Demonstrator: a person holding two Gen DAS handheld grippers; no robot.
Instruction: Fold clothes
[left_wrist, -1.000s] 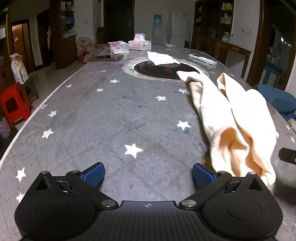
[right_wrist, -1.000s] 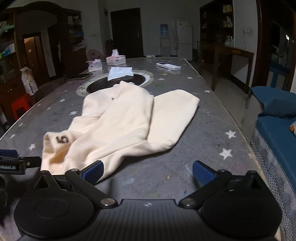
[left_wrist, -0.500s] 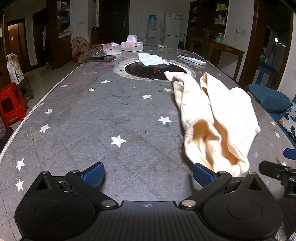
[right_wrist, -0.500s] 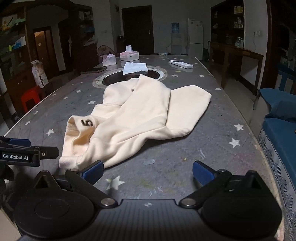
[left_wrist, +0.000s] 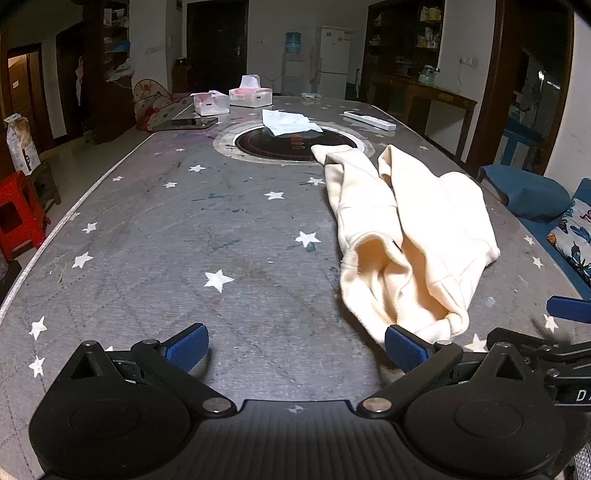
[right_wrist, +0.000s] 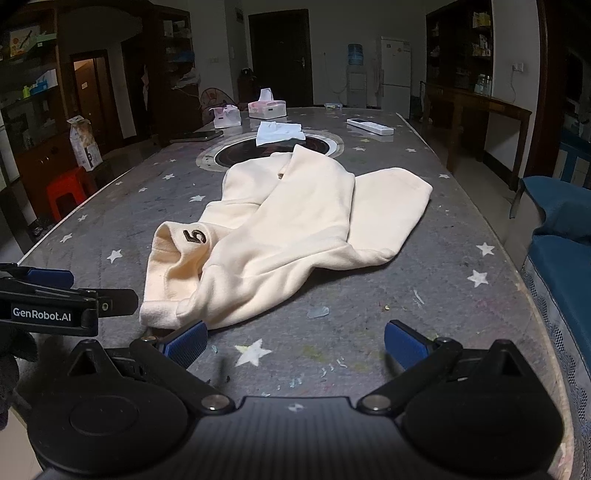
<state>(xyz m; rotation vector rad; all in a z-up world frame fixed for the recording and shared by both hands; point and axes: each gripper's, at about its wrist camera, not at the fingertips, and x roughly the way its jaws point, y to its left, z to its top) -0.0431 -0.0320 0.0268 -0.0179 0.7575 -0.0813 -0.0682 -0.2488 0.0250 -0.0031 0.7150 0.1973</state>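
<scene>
A cream garment (right_wrist: 295, 229) with a dark "5" mark lies crumpled on the grey star-patterned table (right_wrist: 424, 295). In the left wrist view the garment (left_wrist: 413, 240) lies ahead and to the right. My left gripper (left_wrist: 295, 349) is open and empty, its right finger close to the garment's near hem. My right gripper (right_wrist: 293, 345) is open and empty, its left finger just in front of the hem. The left gripper also shows at the left edge of the right wrist view (right_wrist: 66, 301).
A round black inset (left_wrist: 295, 142) sits mid-table with a white cloth (left_wrist: 288, 122) on it. Tissue boxes (left_wrist: 251, 96), a phone (left_wrist: 184, 123) and a white remote (left_wrist: 369, 120) lie at the far end. A blue sofa (right_wrist: 561, 258) stands right, a red stool (left_wrist: 18, 214) left.
Both grippers have pulled back toward the near edge of the table, so the garment lies farther ahead in both views. Both stay open and empty.
</scene>
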